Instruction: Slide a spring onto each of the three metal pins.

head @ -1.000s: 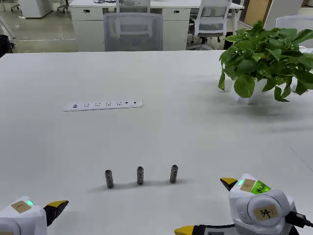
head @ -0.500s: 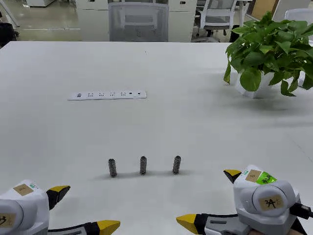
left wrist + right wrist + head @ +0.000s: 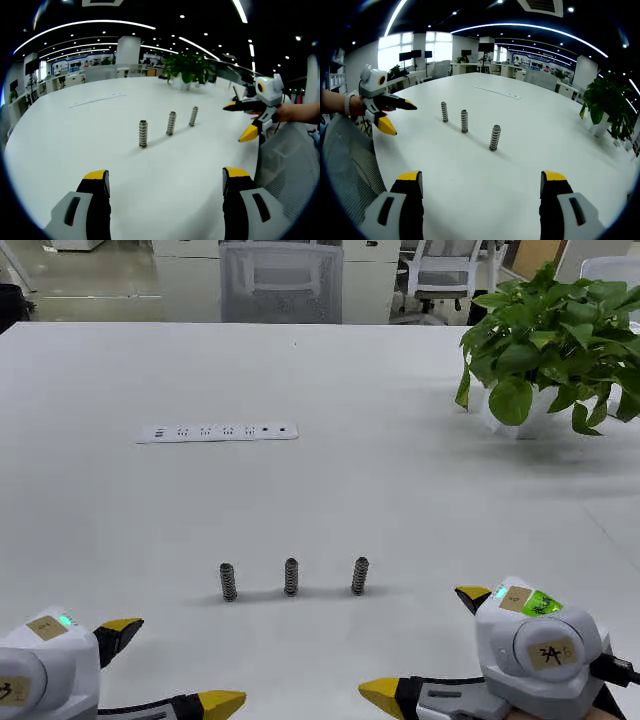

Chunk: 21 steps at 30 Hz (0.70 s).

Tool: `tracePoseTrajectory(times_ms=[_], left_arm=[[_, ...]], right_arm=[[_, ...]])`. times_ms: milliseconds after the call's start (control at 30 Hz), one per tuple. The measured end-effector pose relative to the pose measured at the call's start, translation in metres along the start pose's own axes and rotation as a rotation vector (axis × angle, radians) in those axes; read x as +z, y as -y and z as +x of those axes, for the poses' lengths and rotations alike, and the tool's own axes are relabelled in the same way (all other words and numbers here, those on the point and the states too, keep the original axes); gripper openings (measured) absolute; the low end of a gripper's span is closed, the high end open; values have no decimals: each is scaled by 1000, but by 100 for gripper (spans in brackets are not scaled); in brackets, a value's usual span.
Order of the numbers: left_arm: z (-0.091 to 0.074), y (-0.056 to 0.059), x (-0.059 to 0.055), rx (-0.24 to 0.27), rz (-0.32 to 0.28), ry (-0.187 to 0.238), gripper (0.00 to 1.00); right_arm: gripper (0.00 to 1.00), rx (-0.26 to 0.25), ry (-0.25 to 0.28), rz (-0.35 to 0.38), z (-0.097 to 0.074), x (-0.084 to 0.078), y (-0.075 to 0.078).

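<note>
Head view: three coils stand upright in a row on the white desk [image 3: 400,490], near the person: the left spring [image 3: 228,582], the middle spring [image 3: 291,577] and the right spring [image 3: 360,576]. They are evenly spaced and apart from one another. Whether a pin sits inside each cannot be made out. The left claw [image 3: 172,663] is at the near left corner and the right claw [image 3: 425,642] at the near right. Both have their yellow-tipped jaws spread wide, grip nothing, and are well short of the row. Farther off lies a white power strip [image 3: 217,432], a potted plant [image 3: 545,335] stands at the far right, and an office chair [image 3: 280,280] is beyond the desk's far edge.

Left gripper view: the left claw [image 3: 165,174] is spread wide over bare desk [image 3: 60,135]. Ahead, the left spring [image 3: 143,133] is closest, then the middle spring [image 3: 171,123], then the right spring [image 3: 193,116]. The right claw [image 3: 239,120], held by a hand [image 3: 287,112], is at the right with its jaws parted. The potted plant [image 3: 187,67] stands behind.

Right gripper view: the right claw [image 3: 481,176] gapes wide and empty. The right spring [image 3: 494,138] is closest, the middle spring [image 3: 464,121] and the left spring [image 3: 444,111] lie beyond. The left claw [image 3: 399,117] is at the left with its jaws parted. The power strip [image 3: 497,92] lies far off and the potted plant [image 3: 607,107] is at the right.
</note>
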<state>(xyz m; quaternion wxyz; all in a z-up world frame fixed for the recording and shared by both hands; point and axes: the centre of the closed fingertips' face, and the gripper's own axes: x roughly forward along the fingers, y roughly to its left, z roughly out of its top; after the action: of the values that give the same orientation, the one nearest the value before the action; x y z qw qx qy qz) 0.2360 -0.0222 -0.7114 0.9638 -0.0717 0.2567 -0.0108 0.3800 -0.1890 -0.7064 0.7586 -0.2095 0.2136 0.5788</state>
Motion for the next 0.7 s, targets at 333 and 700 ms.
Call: tracePoseTrajectory(times_ms=[333, 700], left_arm=[[-1, -2, 2, 5, -8, 11, 95], [-1, 1, 2, 0, -12, 8, 95]], right_arm=[[99, 7, -5, 6, 1, -2, -2], [99, 6, -15, 11, 1, -5, -1]])
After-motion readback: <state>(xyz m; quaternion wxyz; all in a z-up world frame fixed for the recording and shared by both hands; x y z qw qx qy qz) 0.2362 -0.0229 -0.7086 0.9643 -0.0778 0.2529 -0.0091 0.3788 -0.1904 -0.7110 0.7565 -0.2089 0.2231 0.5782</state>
